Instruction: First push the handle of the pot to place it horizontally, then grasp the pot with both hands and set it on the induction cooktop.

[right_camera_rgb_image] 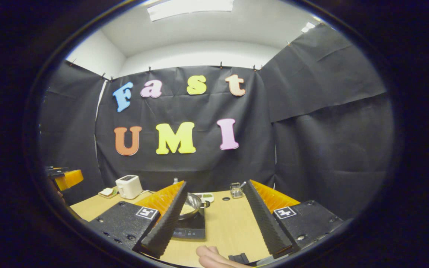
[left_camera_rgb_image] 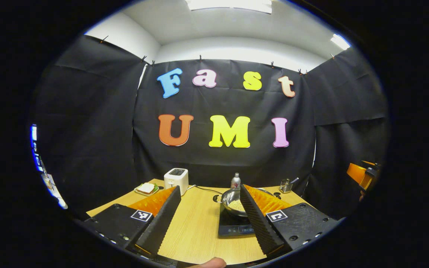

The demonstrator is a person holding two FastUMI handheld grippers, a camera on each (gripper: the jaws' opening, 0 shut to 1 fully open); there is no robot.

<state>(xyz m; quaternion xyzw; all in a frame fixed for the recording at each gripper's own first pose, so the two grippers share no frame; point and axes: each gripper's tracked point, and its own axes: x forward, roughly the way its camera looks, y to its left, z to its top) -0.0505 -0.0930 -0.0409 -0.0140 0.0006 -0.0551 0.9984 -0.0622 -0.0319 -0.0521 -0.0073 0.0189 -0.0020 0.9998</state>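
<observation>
Two grippers, the left gripper (left_camera_rgb_image: 210,217) and right gripper (right_camera_rgb_image: 214,214), hung wide open and empty above a wooden table (left_camera_rgb_image: 199,223). On it, the pot (left_camera_rgb_image: 232,203) sat on the induction cooktop (left_camera_rgb_image: 233,225), near a toaster (left_camera_rgb_image: 176,179), inside black cloth walls.

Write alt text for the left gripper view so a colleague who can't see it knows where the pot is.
A round metal pot holding pale grains sits on the flat black induction cooktop on the light wooden table, partly behind one finger of the open left gripper, which holds nothing. Farther back stand a white toaster, a sandwich plate and a small bottle.
</observation>
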